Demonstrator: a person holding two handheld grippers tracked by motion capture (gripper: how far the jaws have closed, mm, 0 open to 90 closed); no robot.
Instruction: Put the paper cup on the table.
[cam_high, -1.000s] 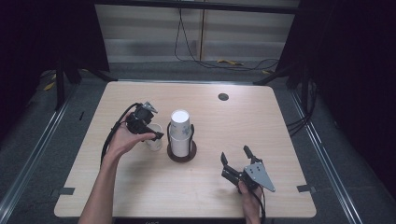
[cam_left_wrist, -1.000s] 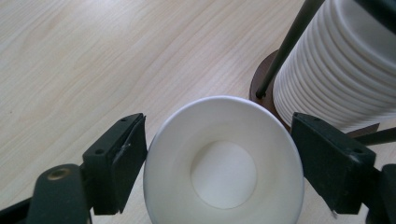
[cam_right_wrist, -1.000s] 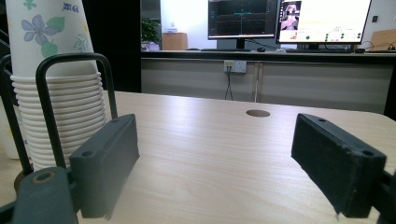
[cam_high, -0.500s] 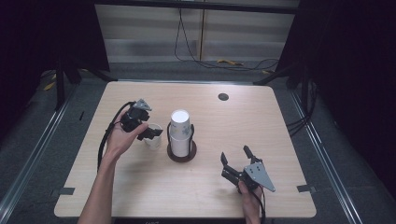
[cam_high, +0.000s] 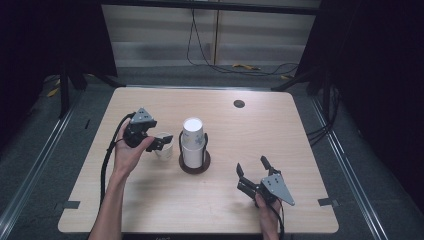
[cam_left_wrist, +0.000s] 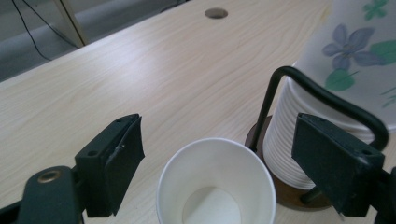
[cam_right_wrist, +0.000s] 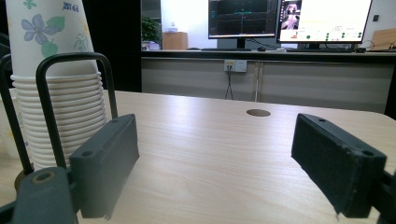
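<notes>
A single white paper cup (cam_left_wrist: 217, 186) stands upright on the table between the jaws of my left gripper (cam_left_wrist: 215, 154). The jaws are spread wide on either side of it and do not touch it. From above, the cup (cam_high: 164, 148) sits just left of a stack of flower-printed paper cups (cam_high: 193, 140) held in a black wire holder on a round brown base (cam_high: 195, 169). My left gripper (cam_high: 162, 141) points right toward the stack. Near the table's front right, my right gripper (cam_high: 251, 164) is open and holds nothing. The stack (cam_right_wrist: 56, 93) rises at the left of its view.
The wooden table (cam_high: 280, 135) has a round cable hole (cam_high: 239, 104) at the back right. Cables trail on the floor behind it. Monitors on a desk (cam_right_wrist: 289, 21) show far off in the right gripper view.
My left gripper has shifted slightly left and back, away from the stack, with the single cup standing between its jaws. The right gripper has not moved.
</notes>
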